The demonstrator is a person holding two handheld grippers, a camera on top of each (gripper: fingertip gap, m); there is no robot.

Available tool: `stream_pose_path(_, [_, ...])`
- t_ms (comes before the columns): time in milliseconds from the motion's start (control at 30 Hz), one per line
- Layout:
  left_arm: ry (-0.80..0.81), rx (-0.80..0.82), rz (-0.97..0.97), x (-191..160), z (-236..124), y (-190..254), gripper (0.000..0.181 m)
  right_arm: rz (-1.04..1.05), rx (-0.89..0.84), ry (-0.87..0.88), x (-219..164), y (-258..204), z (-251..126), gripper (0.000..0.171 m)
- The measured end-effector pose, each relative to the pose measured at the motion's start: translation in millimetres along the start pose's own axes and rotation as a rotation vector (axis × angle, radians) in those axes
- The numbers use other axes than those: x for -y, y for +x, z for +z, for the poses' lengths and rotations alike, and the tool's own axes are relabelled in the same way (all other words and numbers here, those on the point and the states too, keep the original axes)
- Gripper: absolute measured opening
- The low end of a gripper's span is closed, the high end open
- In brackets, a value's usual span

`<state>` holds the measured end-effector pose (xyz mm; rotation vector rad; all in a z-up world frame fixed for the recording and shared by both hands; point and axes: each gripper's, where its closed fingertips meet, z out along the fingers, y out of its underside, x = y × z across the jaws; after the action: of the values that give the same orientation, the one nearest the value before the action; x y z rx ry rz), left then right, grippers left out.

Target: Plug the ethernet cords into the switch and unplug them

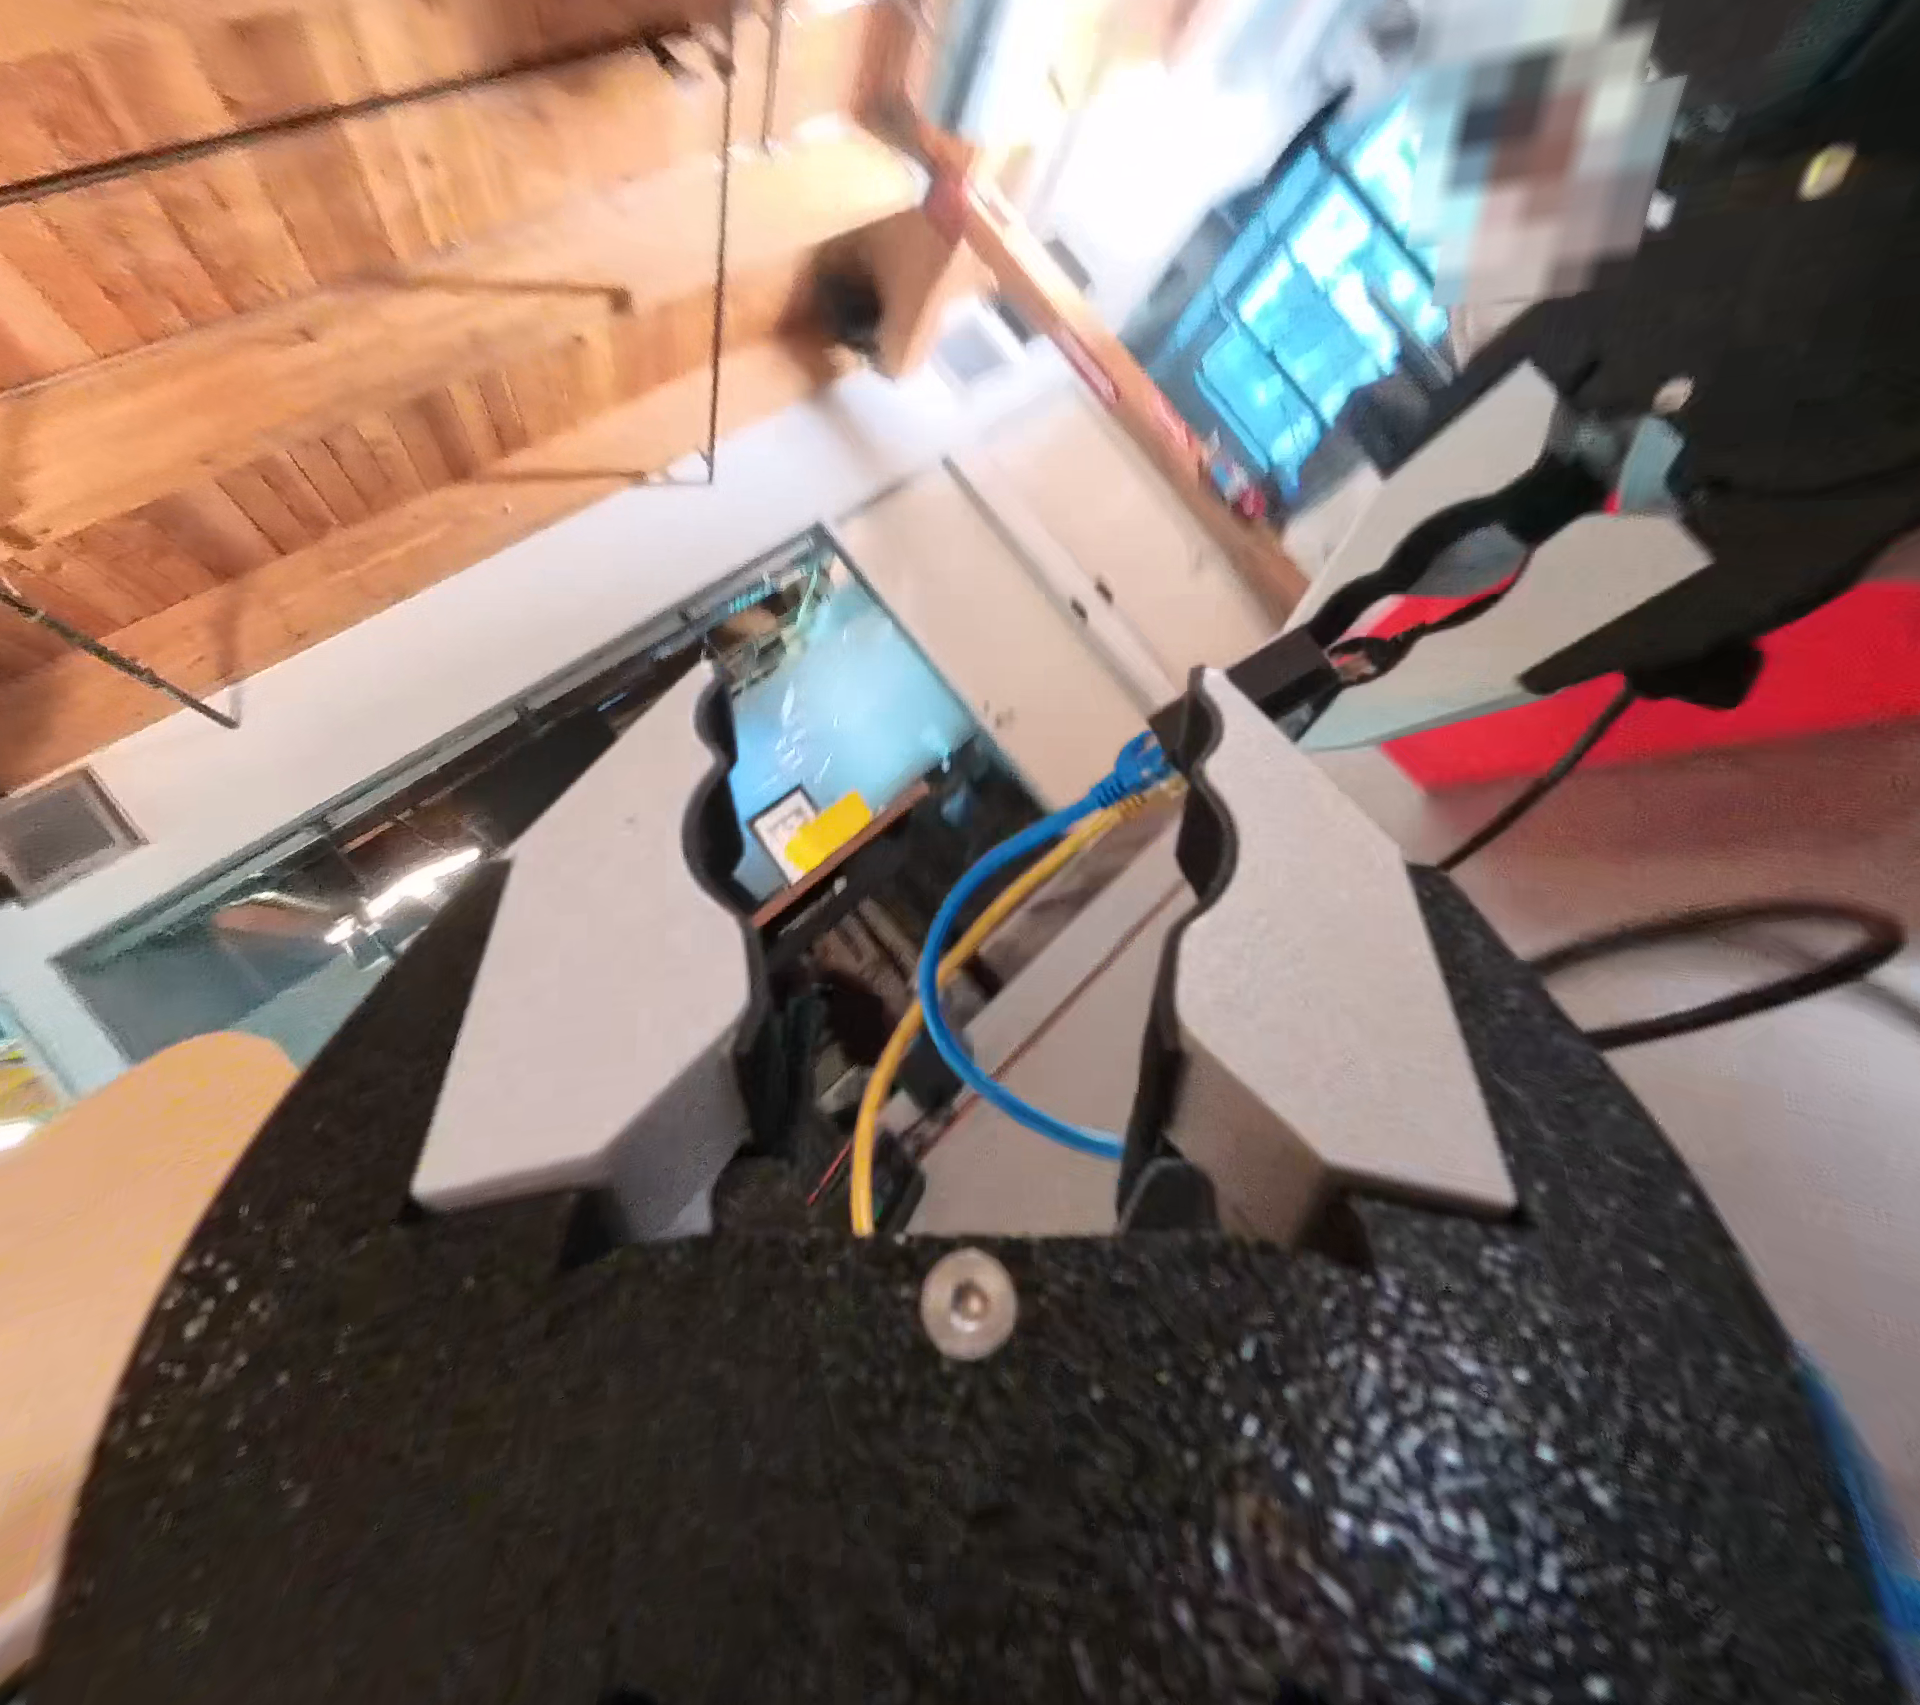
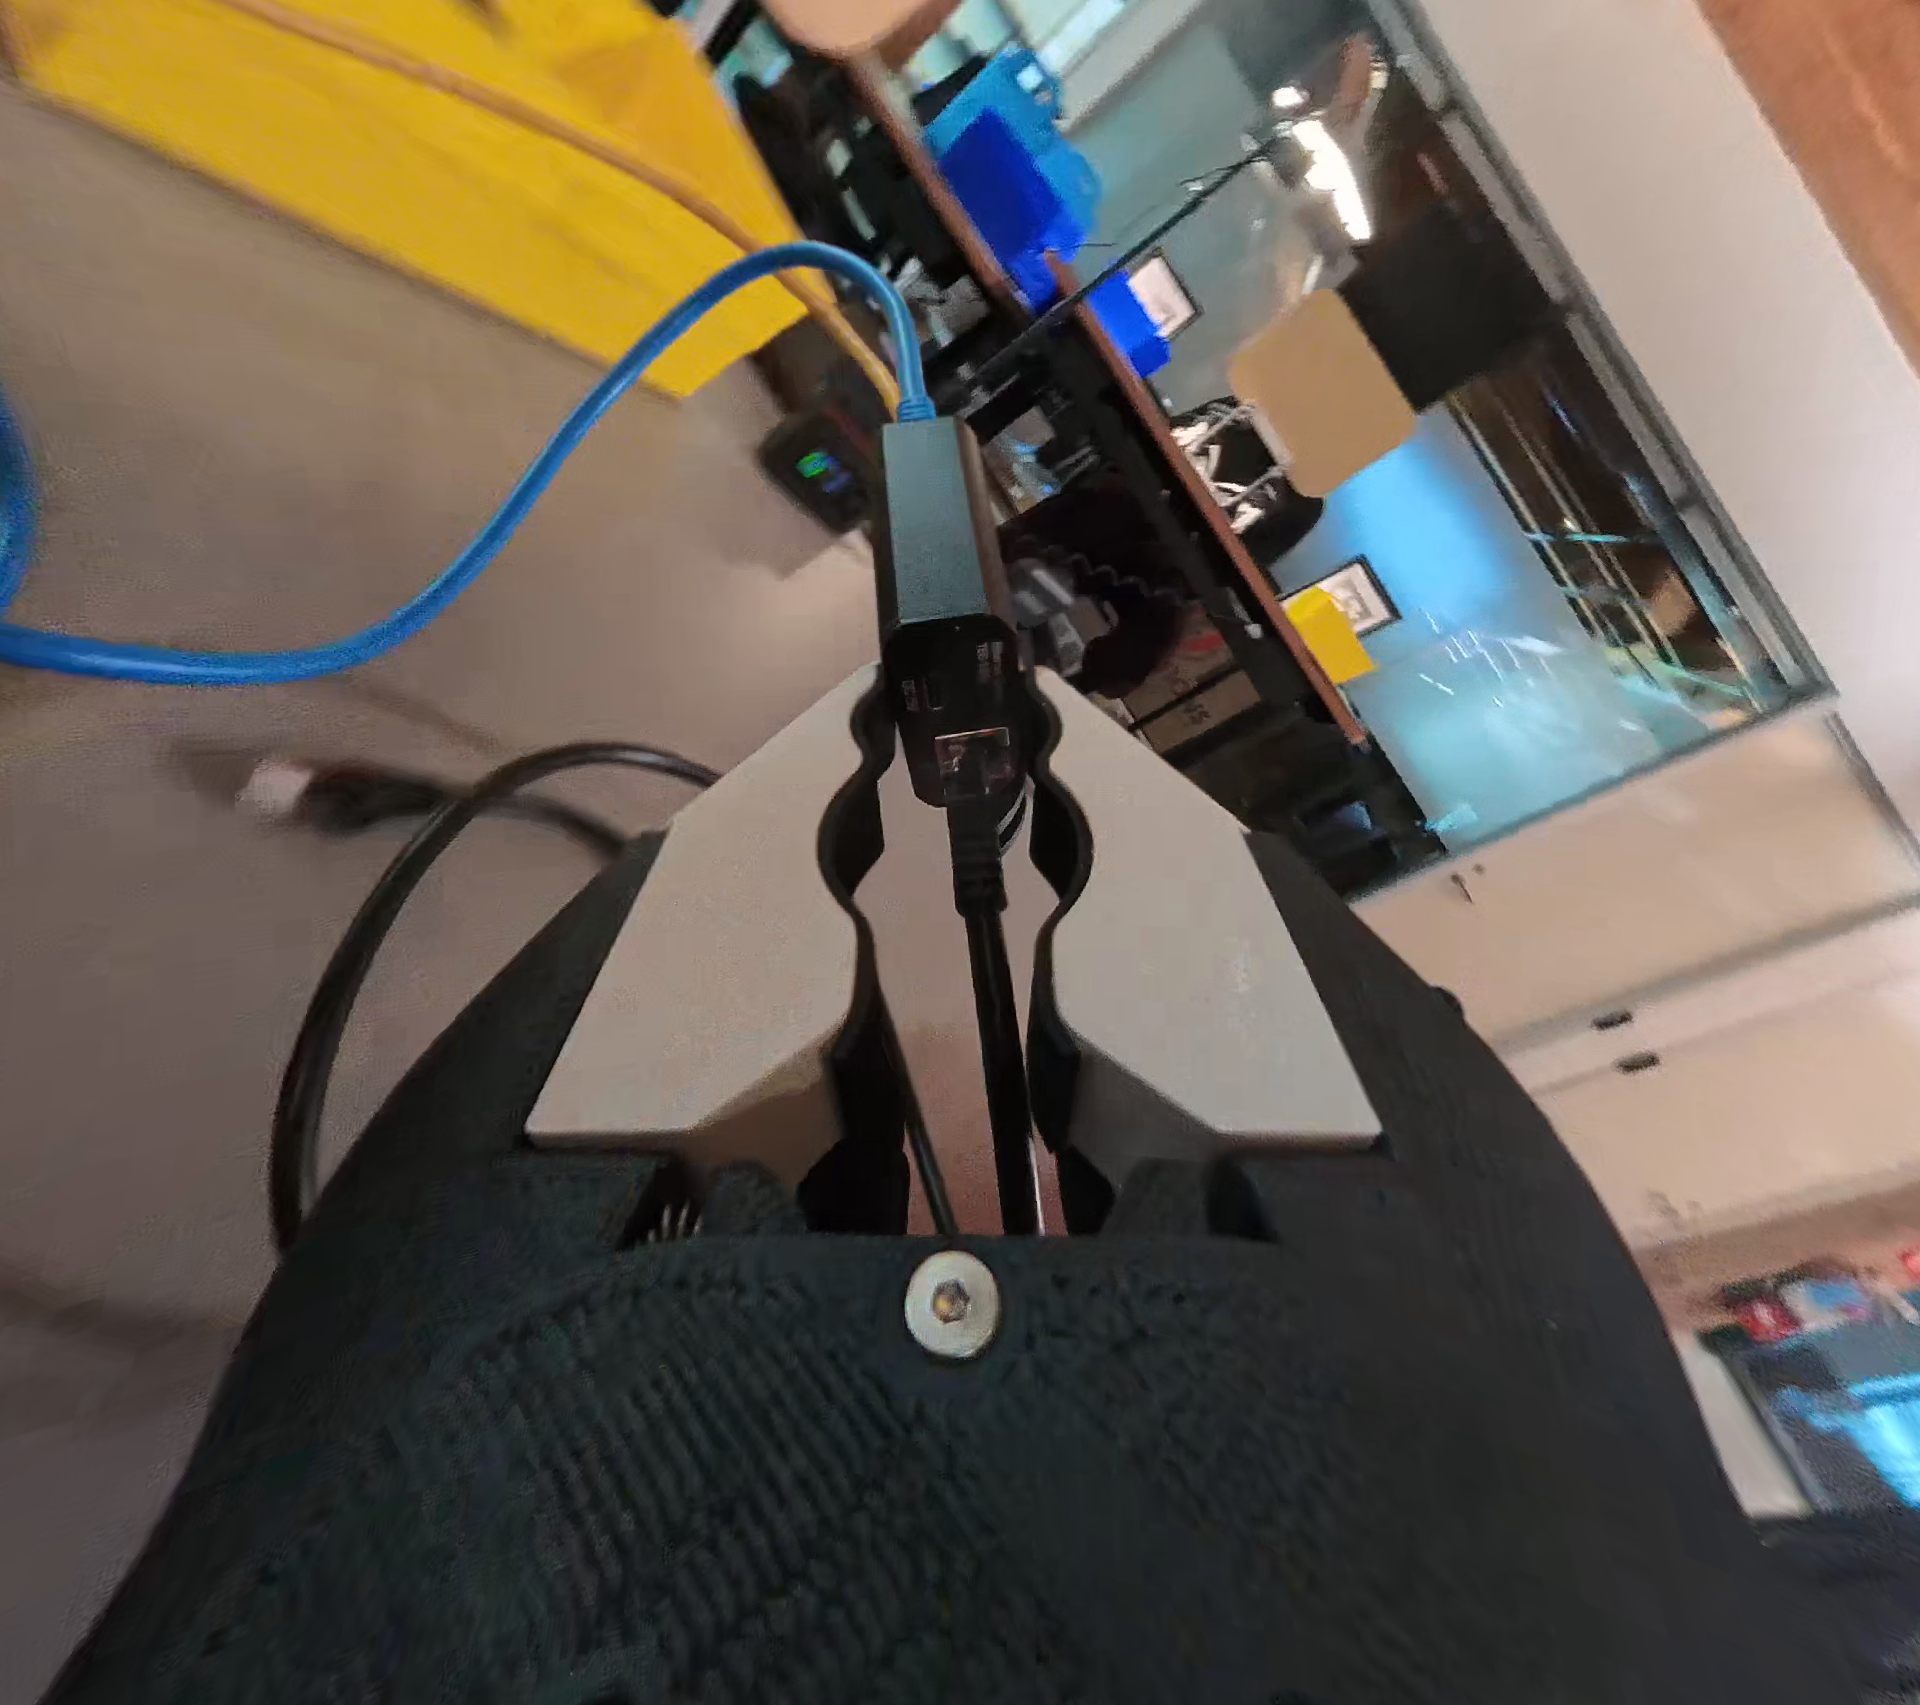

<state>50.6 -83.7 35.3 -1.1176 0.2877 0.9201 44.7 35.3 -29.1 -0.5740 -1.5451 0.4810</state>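
Wooden ceiling beams [image 1: 312, 128] and glass partitions are tilting behind a grey table [image 2: 260, 429] where both grippers are working. Right gripper [image 2: 954, 746] is clamping the slim black switch [image 2: 935, 554] between narrowed fingers [image 2: 790, 928], with the blue ethernet cord [image 2: 520, 512] and yellow ethernet cord [image 2: 582, 149] entering its far end. Left gripper [image 1: 951, 710] is hovering with fingers [image 1: 613, 928] spread wide and empty, both cords looping between them toward the switch.

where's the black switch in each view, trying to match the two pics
Left wrist view: the black switch sits right of centre, mostly hidden, pinched in the right claw beyond the left claw's right finger.
Right wrist view: the switch is at centre, upright, clamped at the right claw's tips.
Shared landmark: the blue cord running into the switch's far end.
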Motion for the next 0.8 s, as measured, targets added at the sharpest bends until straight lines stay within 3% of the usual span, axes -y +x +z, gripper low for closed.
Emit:
stream_pose_path(167, [0.072,0.131,-0.194,9,-17,-41,0.090,0.152,-0.131,0.105,22,97,-15,0.021])
stream_pose_path(400, [-0.007,0.202,-0.297,-26,-20,-64,0.089,0.141,-0.244,0.215,80,234,-53,0.021])
stream_pose_path(633, [-0.061,0.187,-0.332,-49,-18,-65,0.085,-0.053,-0.439,0.133,128,373,-92,0.021])
stream_pose_path(800, [-0.116,0.156,-0.325,-65,-16,-55,0.083,-0.090,-0.520,0.020,118,448,-105,0.021])
